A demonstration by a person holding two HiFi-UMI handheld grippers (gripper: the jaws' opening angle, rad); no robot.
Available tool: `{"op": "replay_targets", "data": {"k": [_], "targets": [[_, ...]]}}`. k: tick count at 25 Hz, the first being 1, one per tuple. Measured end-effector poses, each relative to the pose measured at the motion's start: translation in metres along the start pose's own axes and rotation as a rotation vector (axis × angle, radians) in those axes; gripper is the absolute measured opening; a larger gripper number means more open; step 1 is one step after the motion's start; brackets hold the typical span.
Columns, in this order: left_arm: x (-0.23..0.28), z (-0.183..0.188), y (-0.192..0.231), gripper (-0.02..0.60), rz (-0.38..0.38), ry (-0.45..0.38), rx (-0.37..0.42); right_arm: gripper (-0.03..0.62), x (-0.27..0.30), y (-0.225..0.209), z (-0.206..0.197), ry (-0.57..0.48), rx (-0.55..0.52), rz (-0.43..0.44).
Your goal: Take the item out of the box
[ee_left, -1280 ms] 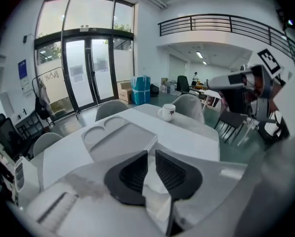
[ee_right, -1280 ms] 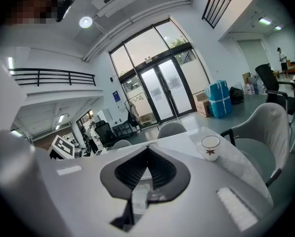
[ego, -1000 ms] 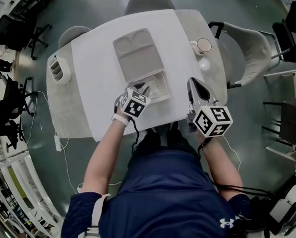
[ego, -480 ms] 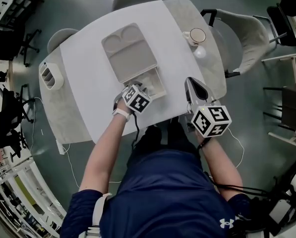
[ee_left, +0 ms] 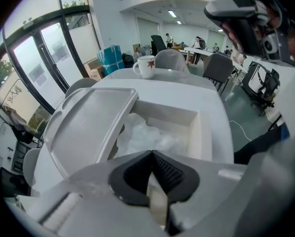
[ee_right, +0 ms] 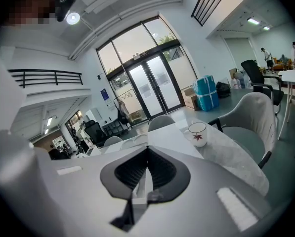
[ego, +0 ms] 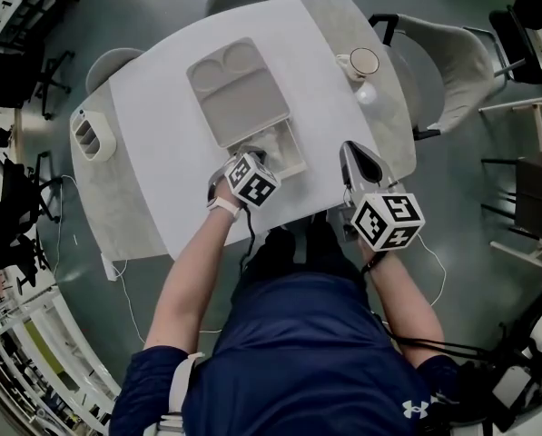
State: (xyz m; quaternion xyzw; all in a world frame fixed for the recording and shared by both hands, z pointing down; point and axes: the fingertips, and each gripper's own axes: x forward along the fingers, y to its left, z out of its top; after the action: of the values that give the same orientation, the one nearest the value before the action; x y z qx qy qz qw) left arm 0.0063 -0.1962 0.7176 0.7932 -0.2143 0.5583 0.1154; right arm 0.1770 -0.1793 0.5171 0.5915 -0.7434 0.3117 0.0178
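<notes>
**A:** How will the crumpled clear plastic-wrapped item (ee_left: 146,135) handle?

**B:** Light, soft and slippery, I'd judge. Pinch a raised fold, not flat film. It lies in the shallow beige box (ego: 298,155) by the white table (ego: 162,125)'s near edge, with the hinged lid (ego: 239,94) laid back.

**A:** Its look?

**B:** Cloudy, crinkled, glinting; contents unclear.

**A:** Jaws?

**B:** The left gripper (ee_left: 150,154) is closed at the wrap's near edge; I cannot tell if film is caught. The right gripper (ee_right: 147,149) is closed on nothing, at the near right corner.

White mug (ego: 360,63) near table's (ego: 171,143) far corner; grey chairs (ego: 452,73) around.
</notes>
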Motion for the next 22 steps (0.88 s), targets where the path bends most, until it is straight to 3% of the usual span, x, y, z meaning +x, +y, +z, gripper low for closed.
{"op": "replay_targets", "data": {"k": [6, 14, 22], "targets": [[-0.018, 0.016, -0.008, 0.003, -0.011, -0.083, 0.025, 0.003, 0.004, 0.006, -0.003, 0.018, 0.000, 0.016], [-0.066, 0.031, 0.002, 0.003, 0.039, -0.178, 0.014, 0.003, 0.015, 0.033, -0.001, 0.037, -0.029, 0.080], [-0.115, 0.013, 0.017, 0.003, 0.089, -0.232, -0.035, 0.003, 0.033, 0.071, -0.001, 0.062, -0.063, 0.162]]}}
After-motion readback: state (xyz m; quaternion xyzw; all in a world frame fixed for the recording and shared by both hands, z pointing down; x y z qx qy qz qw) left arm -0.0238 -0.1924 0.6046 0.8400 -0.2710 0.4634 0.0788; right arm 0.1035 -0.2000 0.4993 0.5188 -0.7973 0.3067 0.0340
